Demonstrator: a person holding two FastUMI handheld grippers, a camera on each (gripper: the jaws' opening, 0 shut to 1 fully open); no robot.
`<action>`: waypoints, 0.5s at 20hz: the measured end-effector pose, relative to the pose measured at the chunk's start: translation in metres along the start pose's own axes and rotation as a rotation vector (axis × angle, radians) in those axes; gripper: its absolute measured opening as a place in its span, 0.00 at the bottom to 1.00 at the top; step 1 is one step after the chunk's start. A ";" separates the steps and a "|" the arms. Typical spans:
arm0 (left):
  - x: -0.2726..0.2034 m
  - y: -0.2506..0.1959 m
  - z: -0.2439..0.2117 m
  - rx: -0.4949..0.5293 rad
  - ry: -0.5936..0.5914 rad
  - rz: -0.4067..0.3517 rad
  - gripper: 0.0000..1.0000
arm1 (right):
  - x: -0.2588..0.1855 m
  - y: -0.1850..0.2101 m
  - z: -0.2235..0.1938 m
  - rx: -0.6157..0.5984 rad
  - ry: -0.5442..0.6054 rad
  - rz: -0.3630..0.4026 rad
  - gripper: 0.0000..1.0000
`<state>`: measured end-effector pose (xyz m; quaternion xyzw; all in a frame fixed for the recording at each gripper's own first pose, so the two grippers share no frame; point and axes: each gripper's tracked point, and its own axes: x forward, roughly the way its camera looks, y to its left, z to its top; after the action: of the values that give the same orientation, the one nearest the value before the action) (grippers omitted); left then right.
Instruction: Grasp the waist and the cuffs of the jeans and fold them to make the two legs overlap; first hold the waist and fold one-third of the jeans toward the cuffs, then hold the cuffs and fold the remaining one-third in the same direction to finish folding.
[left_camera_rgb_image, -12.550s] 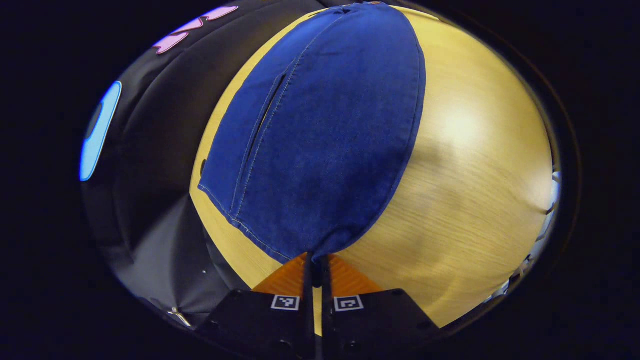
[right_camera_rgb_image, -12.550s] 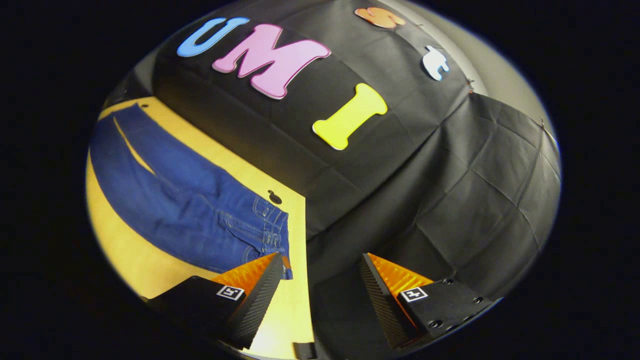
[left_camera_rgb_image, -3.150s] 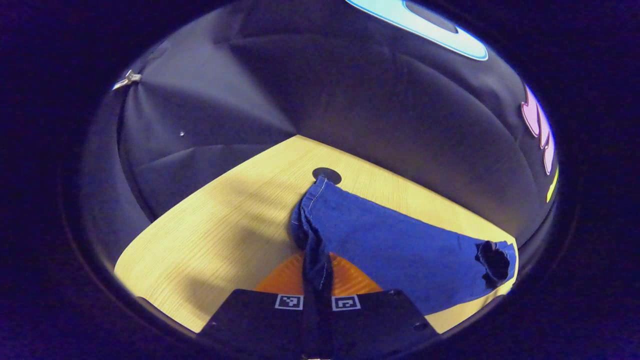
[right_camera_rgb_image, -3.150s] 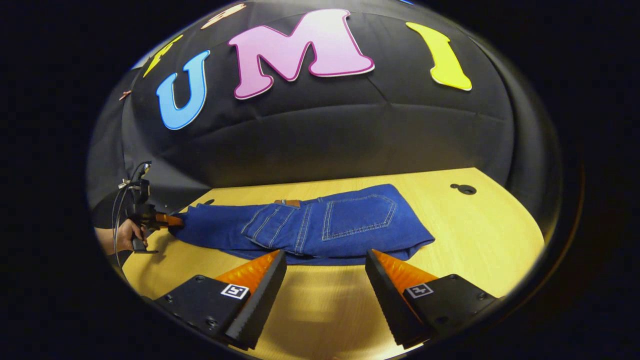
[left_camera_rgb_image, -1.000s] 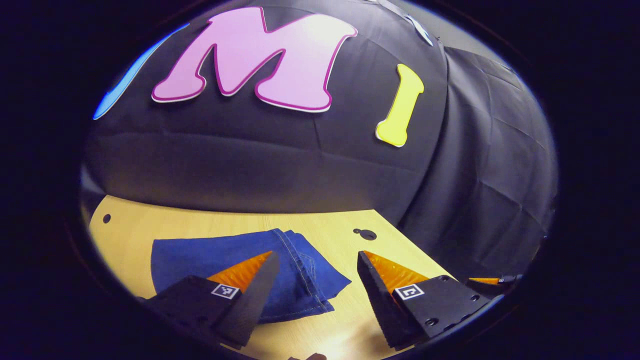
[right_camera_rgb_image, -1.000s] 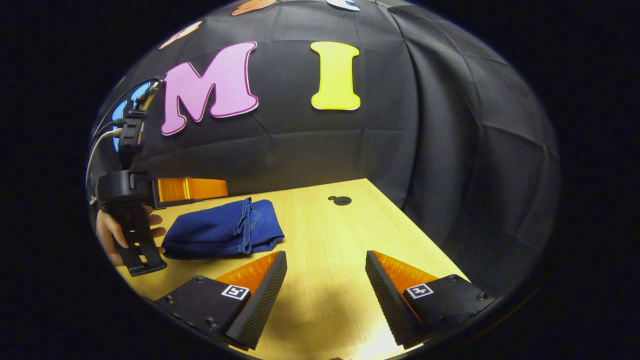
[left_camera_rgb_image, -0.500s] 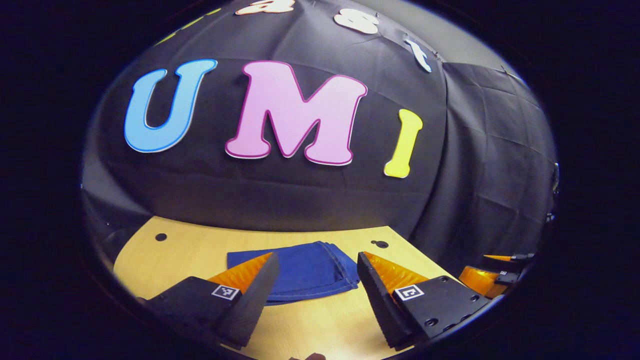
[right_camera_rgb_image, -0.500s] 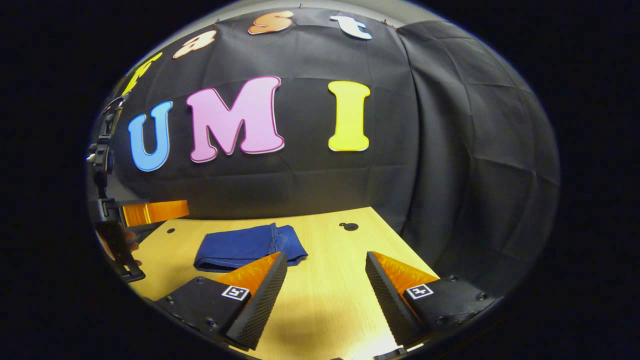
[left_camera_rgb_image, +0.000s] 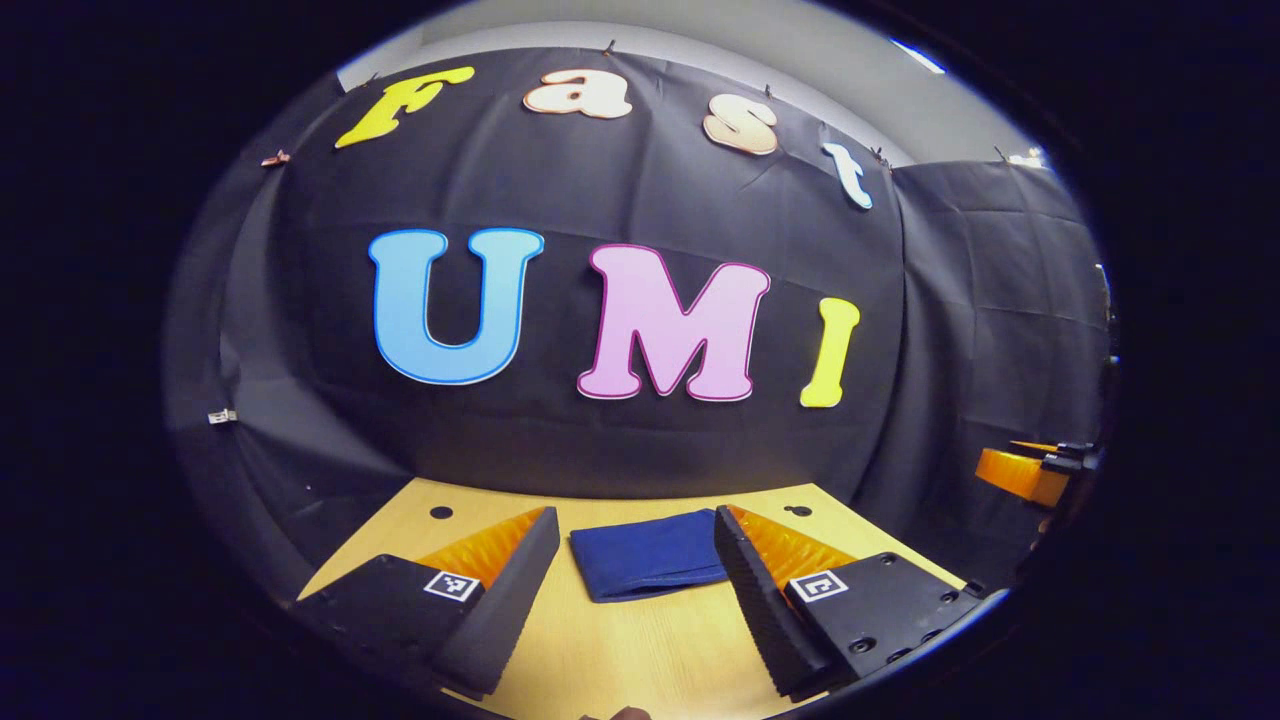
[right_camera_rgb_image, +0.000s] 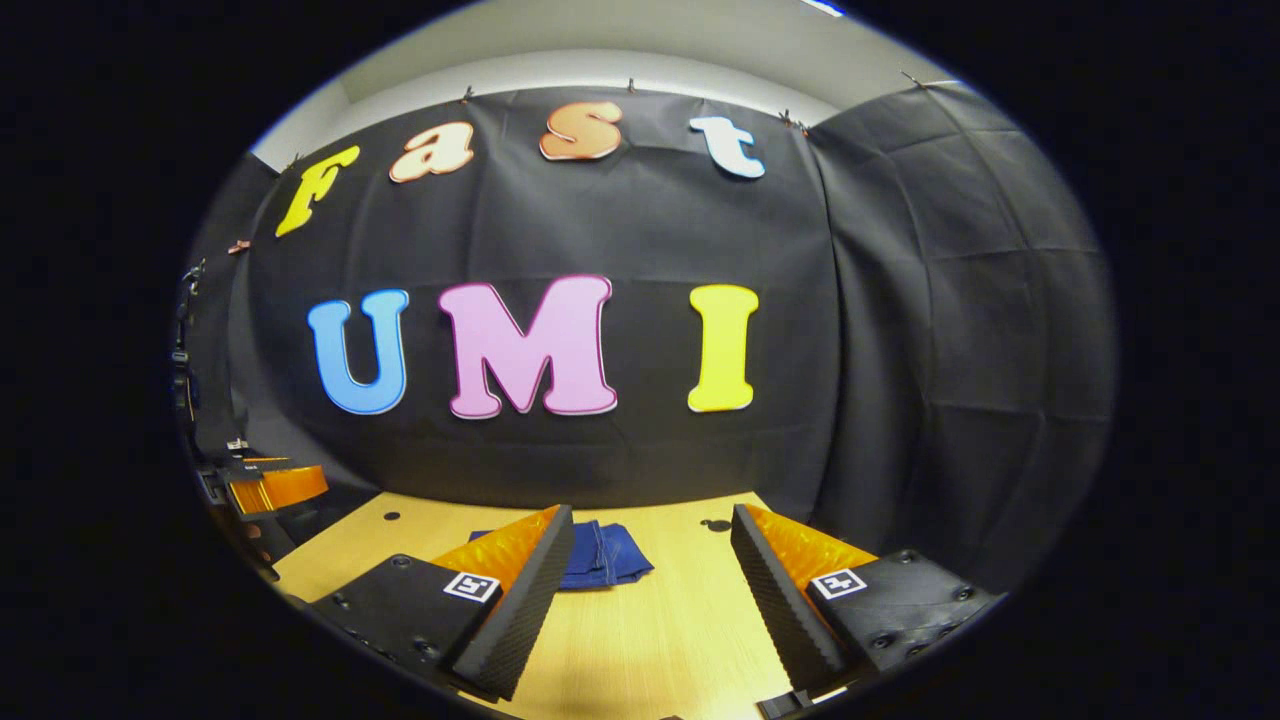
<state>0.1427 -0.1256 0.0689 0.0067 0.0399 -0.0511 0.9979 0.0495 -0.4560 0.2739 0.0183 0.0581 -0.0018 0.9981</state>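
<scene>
Fingers of the left gripper (left_camera_rgb_image: 632, 525) stand spread wide with nothing between them, raised above the pale wooden table (left_camera_rgb_image: 640, 660). Seen through the gap between those fingers in the left gripper view, the blue denim jeans (left_camera_rgb_image: 648, 553) lie folded into a small flat rectangular bundle on the tabletop, touched by neither gripper. A small dark round hole (left_camera_rgb_image: 440, 512) sits in the table near its far left corner, and another (left_camera_rgb_image: 797, 511) near the far right corner. At the right edge of that view the right gripper (left_camera_rgb_image: 1035, 465) is held off to the side, well apart from the bundle.

In the right gripper view, the left gripper (right_camera_rgb_image: 265, 488) shows at the far left edge, beside the table's near left side. The right gripper (right_camera_rgb_image: 650, 530) has its fingers parted wide and empty above the table (right_camera_rgb_image: 650, 650). The folded jeans (right_camera_rgb_image: 600, 555) lie beyond its left finger (right_camera_rgb_image: 520, 580), partly hidden by it, near the table's far edge.
</scene>
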 end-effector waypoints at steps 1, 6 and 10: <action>-0.014 0.005 0.005 0.008 -0.009 0.011 0.96 | -0.010 0.002 0.008 -0.009 -0.011 -0.003 0.96; -0.067 0.019 0.014 0.033 -0.039 0.048 0.96 | -0.049 0.012 0.022 -0.028 -0.071 -0.022 0.96; -0.101 0.031 0.006 0.028 -0.058 0.119 0.96 | -0.058 0.032 0.013 0.057 -0.051 0.005 0.96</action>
<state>0.0464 -0.0843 0.0828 0.0216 0.0099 0.0078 0.9997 -0.0068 -0.4247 0.2947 0.0470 0.0328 -0.0015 0.9984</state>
